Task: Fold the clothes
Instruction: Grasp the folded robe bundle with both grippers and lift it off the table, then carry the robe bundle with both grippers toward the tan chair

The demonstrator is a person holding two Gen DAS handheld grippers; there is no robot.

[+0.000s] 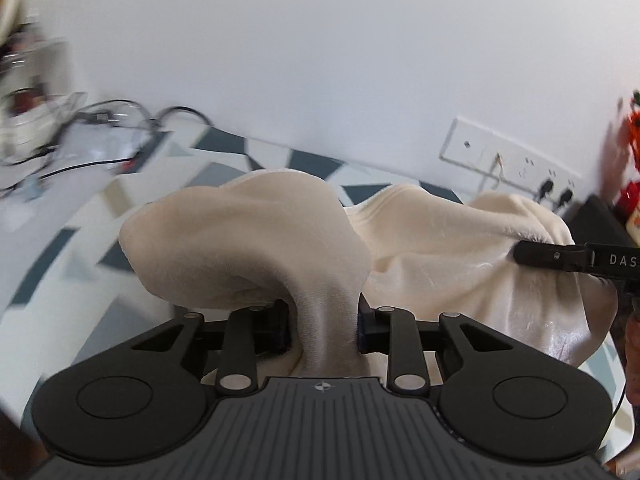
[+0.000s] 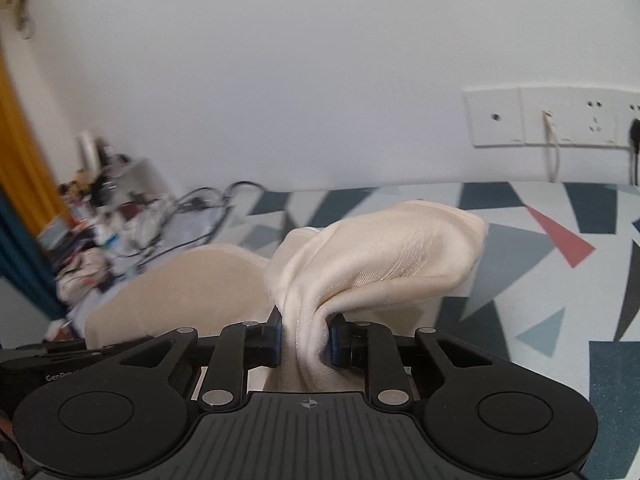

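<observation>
The left gripper [image 1: 323, 326] has its two fingers pinched tight on a bunch of the cream cloth [image 1: 440, 272], and the cloth puffs out above the fingers like a soft mushroom. The right gripper [image 2: 305, 338] does the same thing: its fingers are squeezed close on another bunch of the same cream cloth [image 2: 384, 260], which flops over to the right above them. In the left view you can also see the right gripper [image 1: 520, 254] come in from the side with its tip pushed into the cloth. So both grippers hold the cloth at once, one at each end. I think they hold it this way so the cloth can be lifted and stretched between them, which makes it easy to lay one part over another for a fold. The cloth is up off the table [image 2: 540, 320], which has a cover of blue, grey and red triangles, and the middle of the cloth sags down between the two grips. Whether its lowest part touches the table is hard to tell. The long way of the cloth runs from one gripper to the other, side to side in front of the person, along the white wall [image 1: 320, 60] and not toward it. Behind the table there is a row of wall plugs [image 2: 552, 120], and messy wires [image 1: 100, 128] lie far off at the left end of the table, well away from the cloth. The cloth looks thick and floppy, so I guess it will droop if one grip lets go.
</observation>
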